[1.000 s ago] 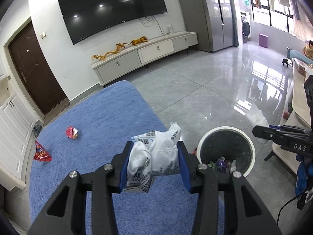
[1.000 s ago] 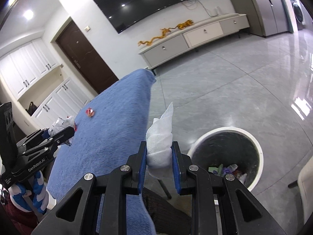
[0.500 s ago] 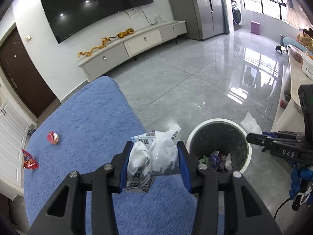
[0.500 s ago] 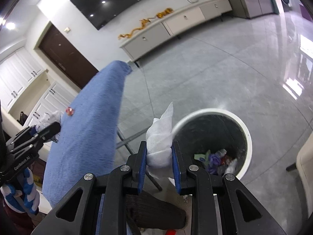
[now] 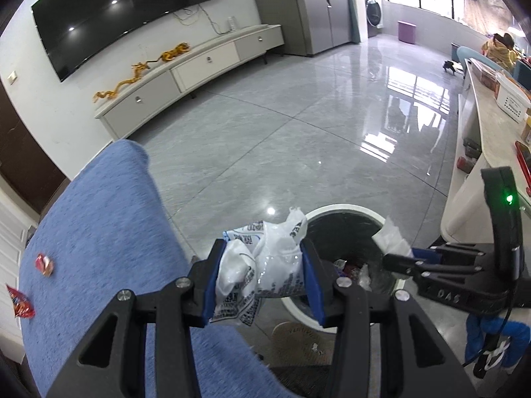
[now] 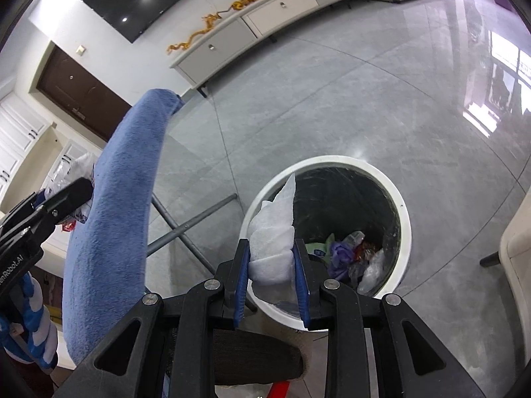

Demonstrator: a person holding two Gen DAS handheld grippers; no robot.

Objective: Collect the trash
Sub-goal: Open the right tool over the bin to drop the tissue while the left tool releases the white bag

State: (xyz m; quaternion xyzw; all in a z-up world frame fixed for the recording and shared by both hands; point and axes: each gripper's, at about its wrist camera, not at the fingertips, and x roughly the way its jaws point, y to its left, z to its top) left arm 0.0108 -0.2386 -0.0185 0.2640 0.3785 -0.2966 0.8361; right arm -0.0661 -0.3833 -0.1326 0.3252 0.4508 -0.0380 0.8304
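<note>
My left gripper [image 5: 262,275] is shut on a crumpled white plastic wrapper [image 5: 265,255] with dark print, held at the blue table's edge just left of the white-rimmed trash bin [image 5: 345,208]. Over the bin's near rim [image 6: 405,222], my right gripper [image 6: 271,265] has a folded white tissue [image 6: 275,229] between its blue pads; its jaws are opening, and the pads still touch the tissue. The bin holds several pieces of trash [image 6: 351,252]. Two red wrappers [image 5: 44,263] [image 5: 20,301] lie on the blue-covered table [image 5: 99,238].
Grey crossed table legs [image 6: 189,222] stand beside the bin on the glossy tiled floor. A cream counter [image 5: 471,179] with boxes rises close on the right. A low TV cabinet [image 5: 199,66] runs along the far wall. A woven dark object [image 6: 255,358] lies below the grippers.
Both grippers have come down and closer to the bin, each still carrying its trash. The tissue now hangs over the bin's rim, and the wrapper has shifted right toward the bin.
</note>
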